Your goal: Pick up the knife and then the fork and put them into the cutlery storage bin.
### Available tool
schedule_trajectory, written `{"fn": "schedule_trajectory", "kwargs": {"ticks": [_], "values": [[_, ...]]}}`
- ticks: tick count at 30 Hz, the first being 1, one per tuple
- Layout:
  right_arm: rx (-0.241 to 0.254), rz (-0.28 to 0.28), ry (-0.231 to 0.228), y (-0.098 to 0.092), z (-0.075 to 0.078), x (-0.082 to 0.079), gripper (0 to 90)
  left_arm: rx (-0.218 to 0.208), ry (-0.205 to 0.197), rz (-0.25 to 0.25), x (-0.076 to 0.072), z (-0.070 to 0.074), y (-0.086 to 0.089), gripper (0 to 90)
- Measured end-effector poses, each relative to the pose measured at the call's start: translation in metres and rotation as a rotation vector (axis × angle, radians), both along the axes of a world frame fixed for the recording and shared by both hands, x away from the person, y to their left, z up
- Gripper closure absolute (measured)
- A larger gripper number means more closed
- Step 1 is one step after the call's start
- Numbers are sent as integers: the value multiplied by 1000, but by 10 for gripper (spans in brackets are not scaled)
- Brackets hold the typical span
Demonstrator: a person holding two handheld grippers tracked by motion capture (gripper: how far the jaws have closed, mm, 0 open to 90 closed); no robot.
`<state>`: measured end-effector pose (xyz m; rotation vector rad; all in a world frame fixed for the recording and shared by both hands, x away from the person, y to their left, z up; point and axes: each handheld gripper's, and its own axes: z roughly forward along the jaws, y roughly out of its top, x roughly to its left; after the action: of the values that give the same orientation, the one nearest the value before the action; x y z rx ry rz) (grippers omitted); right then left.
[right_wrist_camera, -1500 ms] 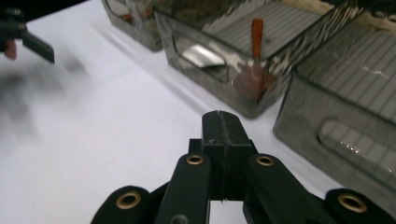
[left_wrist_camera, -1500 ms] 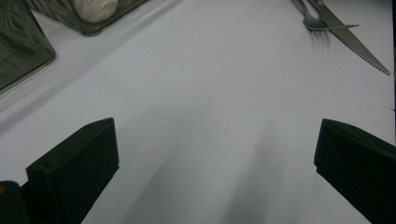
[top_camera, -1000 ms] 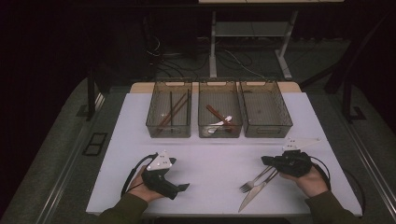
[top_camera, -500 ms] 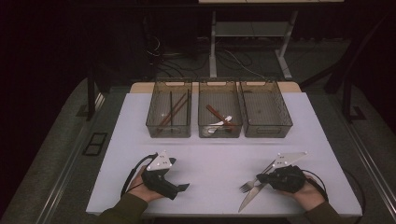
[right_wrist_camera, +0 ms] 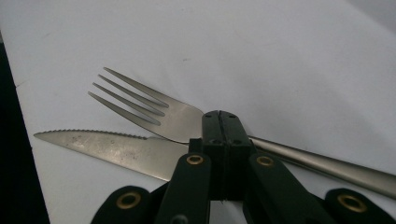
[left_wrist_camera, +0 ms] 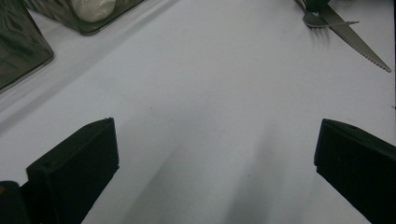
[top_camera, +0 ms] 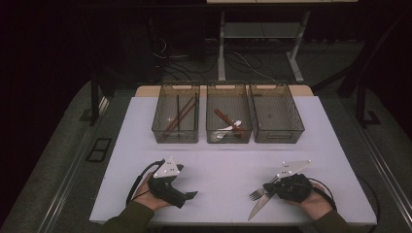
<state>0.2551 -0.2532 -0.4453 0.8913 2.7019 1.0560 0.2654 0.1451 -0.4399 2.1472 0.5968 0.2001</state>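
Two tools: right tool [right_wrist_camera: 222,122] jaws together above fork [right_wrist_camera: 154,112], knife [right_wrist_camera: 116,147]; left tool [left_wrist_camera: 215,154] jaws apart.

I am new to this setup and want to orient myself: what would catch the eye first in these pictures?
First, the fork and serrated knife lying crossed near the table's front right edge, with the shut right gripper over them. Next, three dark bins in a row at the back. The left gripper rests open at front left.
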Motion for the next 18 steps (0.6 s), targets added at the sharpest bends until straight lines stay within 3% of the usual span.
{"fn": "schedule_trajectory", "kwargs": {"ticks": [18], "values": [[0,-6,-30,13,-1,11,899,-3,3,3,0,0,0,0]]}}
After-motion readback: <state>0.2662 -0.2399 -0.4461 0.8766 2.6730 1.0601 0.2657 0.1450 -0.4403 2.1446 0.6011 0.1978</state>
